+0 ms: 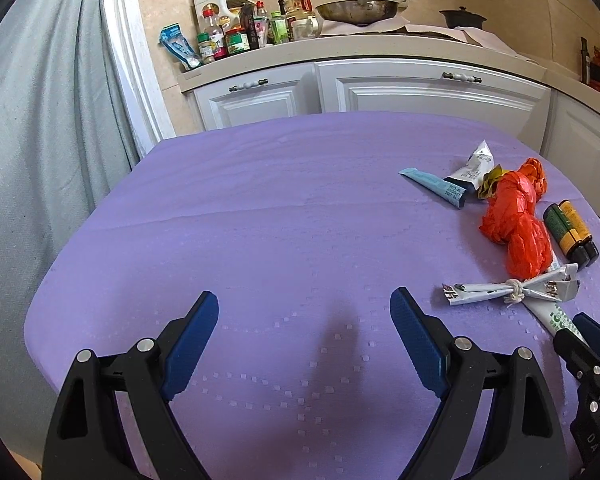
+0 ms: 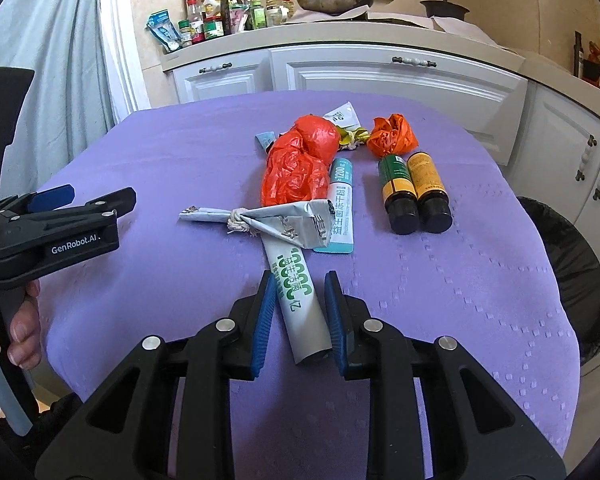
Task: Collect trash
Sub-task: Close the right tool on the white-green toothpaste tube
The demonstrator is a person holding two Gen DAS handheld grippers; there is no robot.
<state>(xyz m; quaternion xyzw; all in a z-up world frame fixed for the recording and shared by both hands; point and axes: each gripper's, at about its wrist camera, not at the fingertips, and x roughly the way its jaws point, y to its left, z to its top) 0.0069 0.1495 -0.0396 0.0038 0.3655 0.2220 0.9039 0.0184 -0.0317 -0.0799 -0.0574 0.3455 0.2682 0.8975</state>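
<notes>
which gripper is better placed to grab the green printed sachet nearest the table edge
Right. The right gripper already straddles the green-printed sachet, its open jaws on either side. The left gripper hangs open over bare purple tablecloth, off to the side of the trash.

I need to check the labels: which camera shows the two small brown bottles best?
The right wrist view: both small brown bottles lie side by side in full, caps toward the camera, green and orange labels facing up. The left wrist view squeezes them against its right edge, overlapping and distorted.
</notes>
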